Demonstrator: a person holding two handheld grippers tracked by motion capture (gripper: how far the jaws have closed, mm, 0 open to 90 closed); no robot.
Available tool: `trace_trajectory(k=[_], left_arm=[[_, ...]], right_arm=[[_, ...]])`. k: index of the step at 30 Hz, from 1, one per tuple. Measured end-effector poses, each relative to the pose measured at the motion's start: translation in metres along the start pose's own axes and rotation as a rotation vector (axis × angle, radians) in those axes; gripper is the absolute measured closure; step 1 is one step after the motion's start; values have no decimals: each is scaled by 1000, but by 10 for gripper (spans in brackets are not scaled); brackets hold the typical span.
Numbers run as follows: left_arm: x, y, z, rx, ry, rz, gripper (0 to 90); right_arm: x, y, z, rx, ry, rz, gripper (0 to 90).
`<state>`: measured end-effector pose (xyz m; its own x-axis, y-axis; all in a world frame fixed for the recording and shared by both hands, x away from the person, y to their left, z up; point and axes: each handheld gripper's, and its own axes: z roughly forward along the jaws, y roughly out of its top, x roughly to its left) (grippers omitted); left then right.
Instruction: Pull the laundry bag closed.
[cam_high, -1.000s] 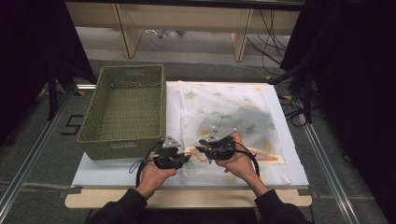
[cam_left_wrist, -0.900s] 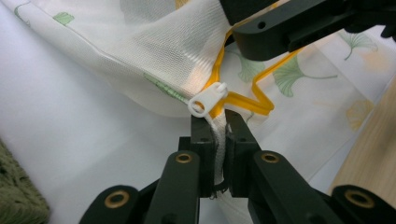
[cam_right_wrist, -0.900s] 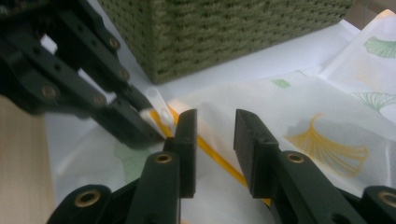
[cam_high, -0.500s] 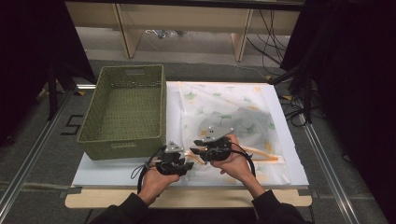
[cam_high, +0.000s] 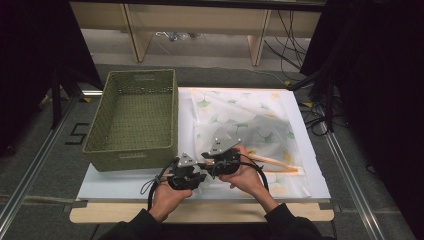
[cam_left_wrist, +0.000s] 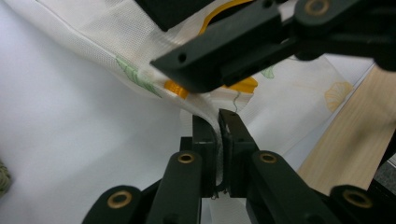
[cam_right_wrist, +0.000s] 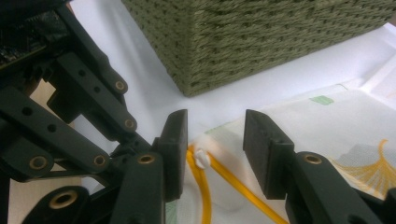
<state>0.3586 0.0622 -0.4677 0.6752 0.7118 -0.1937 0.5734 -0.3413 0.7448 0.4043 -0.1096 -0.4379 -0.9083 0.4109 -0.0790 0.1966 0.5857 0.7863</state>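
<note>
Where the worktop (cam_high: 210, 212) shows its pale wood edge at 6 o'clock in the high view, a white sheet (cam_high: 125, 182) covers most of its top. On the sheet, toward 10 o'clock, stands an olive woven basket (cam_high: 131, 117), upright; its near corner (cam_right_wrist: 205, 51) rises at 12 o'clock in the right gripper view. Just beside it, from centre to 3 o'clock, lies a translucent mesh bag (cam_high: 250, 127) printed with green and yellow leaves, flat on the sheet, with an orange zip line (cam_high: 272, 162) along its near edge.

Both forearms enter at 6 o'clock, hands close together at the bag's near left corner.

Left hand-held gripper (cam_high: 186, 172): in the left gripper view its jaws have just been closing and stand clamped (cam_left_wrist: 218, 140) on a pinched fold of the bag's white fabric (cam_left_wrist: 205, 109), which runs up between the pads. The other gripper's black jaw crosses at 12 to 2 o'clock, just above the fold.

Right hand-held gripper (cam_high: 220, 157): in the right gripper view its jaws have just been opening and stand apart (cam_right_wrist: 215, 140), released. Between them lie the orange zip tape (cam_right_wrist: 229, 179) and a small white zip pull (cam_right_wrist: 201, 158), close by the left pad; whether it touches that pad is unclear.
</note>
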Motion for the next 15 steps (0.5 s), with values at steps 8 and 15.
trace_trajectory(k=[8, 15], left_arm=[[-2, 0, 1, 4, 13, 18, 852], [1, 0, 2, 0, 17, 6, 794]], right_arm=[[0, 1, 5, 10, -8, -6, 634], [-12, -2, -2, 10, -53, 30, 683]])
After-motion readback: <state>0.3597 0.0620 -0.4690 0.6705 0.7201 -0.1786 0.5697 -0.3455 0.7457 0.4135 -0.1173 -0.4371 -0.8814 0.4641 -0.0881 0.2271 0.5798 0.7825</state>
